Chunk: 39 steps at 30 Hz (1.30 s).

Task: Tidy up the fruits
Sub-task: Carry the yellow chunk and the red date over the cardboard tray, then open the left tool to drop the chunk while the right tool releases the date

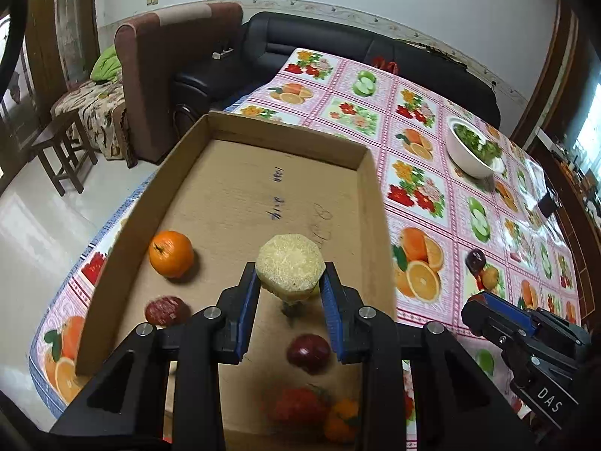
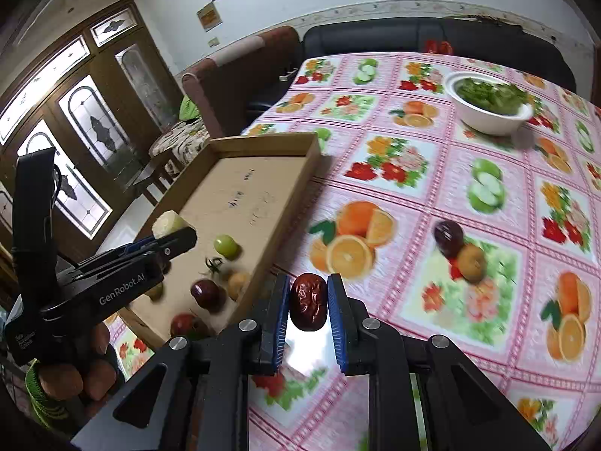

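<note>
My left gripper (image 1: 289, 280) is shut on a pale peeled sugarcane chunk (image 1: 290, 265) and holds it above the floor of the cardboard tray (image 1: 233, 195); the chunk also shows in the right wrist view (image 2: 168, 223). In the tray lie a mandarin (image 1: 171, 253), a red date (image 1: 166, 310), a dark red plum (image 1: 308, 353), a tomato (image 1: 298, 406) and a green fruit (image 2: 226, 245). My right gripper (image 2: 308, 302) is shut on a wrinkled red date (image 2: 308, 301), above the tablecloth just right of the tray. A dark plum (image 2: 448, 238) and a brown kiwi-like fruit (image 2: 471, 263) lie on the cloth.
A white bowl of greens (image 2: 488, 103) stands at the far right of the fruit-print tablecloth (image 2: 413, 173). A black sofa (image 2: 375, 35) and a brown armchair (image 1: 169, 75) stand beyond the table. The table's left edge drops to a tiled floor (image 1: 33, 225).
</note>
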{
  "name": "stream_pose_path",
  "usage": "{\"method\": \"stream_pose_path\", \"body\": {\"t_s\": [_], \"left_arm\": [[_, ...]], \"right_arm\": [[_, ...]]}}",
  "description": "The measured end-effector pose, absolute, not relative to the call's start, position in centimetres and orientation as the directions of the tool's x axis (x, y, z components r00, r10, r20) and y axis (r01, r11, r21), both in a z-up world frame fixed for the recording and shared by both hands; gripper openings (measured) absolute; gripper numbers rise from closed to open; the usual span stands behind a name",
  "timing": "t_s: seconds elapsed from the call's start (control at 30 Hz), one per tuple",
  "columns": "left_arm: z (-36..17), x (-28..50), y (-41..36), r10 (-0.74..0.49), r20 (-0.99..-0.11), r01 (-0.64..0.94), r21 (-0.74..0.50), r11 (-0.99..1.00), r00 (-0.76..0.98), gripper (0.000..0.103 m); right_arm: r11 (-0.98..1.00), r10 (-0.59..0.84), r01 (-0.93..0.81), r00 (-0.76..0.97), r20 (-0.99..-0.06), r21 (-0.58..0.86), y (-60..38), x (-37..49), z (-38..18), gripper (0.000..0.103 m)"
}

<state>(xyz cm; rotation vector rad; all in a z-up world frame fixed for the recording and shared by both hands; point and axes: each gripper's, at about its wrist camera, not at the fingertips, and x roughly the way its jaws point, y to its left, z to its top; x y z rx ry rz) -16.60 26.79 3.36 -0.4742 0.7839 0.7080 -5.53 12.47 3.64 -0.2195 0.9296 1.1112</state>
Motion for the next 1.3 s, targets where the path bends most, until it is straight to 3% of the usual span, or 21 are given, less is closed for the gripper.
{"method": "stream_pose_path", "body": {"t_s": [0.53,0.93,1.03,1.3], "left_arm": [[2.0,-15.3,33.2,0.394,-0.818,-0.784,-0.108,0.611,0.420,0.030],[0.1,-14.0,34.1,0.348,-0.866,-0.794,-0.085,0.602,0.357,0.031],[0.4,-14.2,34.0,0.348,-0.863,-0.792,-0.093,0.603,0.366,0.040],[2.4,-15.8,33.5,0.354,-0.834,-0.793,-0.153,0.589,0.424,0.048]], "right_arm": [[0.348,0.635,-0.904,0.031,-0.772,0.250,23.7,-7.2,1.0,0.020],[0.336,0.594,-0.914,0.018,-0.805,0.228,26.4,-7.0,-1.1,0.021],[0.333,0.599,-0.913,0.011,-0.801,0.237,26.4,-7.0,-1.0,0.024],[0.331,0.624,-0.909,0.010,-0.782,0.253,24.8,-7.3,0.3,0.029]]}}
